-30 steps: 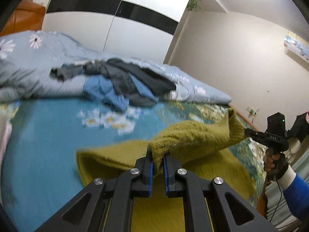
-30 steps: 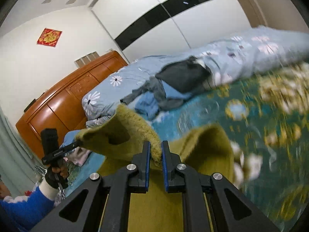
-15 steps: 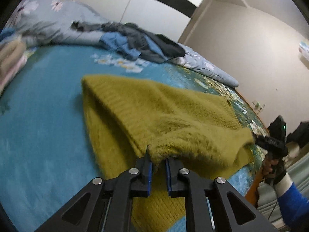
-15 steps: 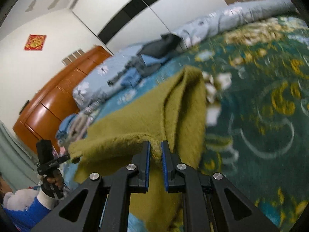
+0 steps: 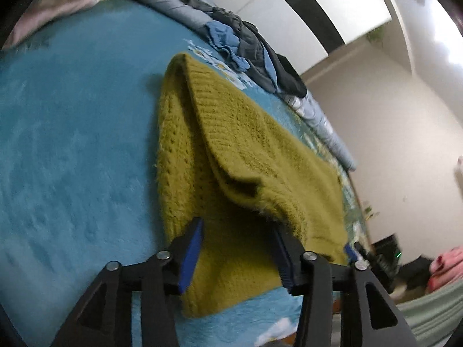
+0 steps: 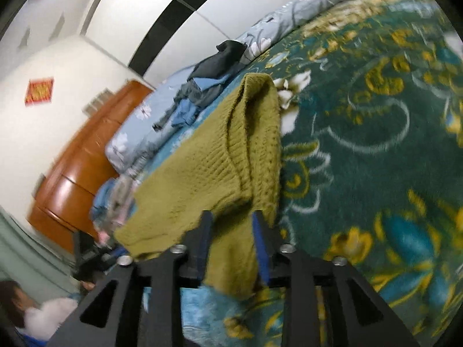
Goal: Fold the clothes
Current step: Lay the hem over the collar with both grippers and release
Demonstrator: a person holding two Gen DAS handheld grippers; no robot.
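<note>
Left gripper point(image 5: 237, 245) jaws wide, right gripper point(image 6: 231, 240) jaws parted; neither holds anything. Olive sweater point(image 5: 231, 144) lies doubled on the bedspread point(image 5: 72, 144) just ahead. Your fingers straddle its near edge: pulling back could snag and undo the fold.

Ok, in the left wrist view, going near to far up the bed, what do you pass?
Left gripper → olive knitted sweater → pile of blue and dark clothes → white wardrobe.

sweater point(image 5: 246, 156): folded, on bed point(image 5: 72, 144)
clothes pile point(image 5: 249, 55): behind sweater, on quilt point(image 6: 139, 133)
grippers: at sweater's near edge
</note>
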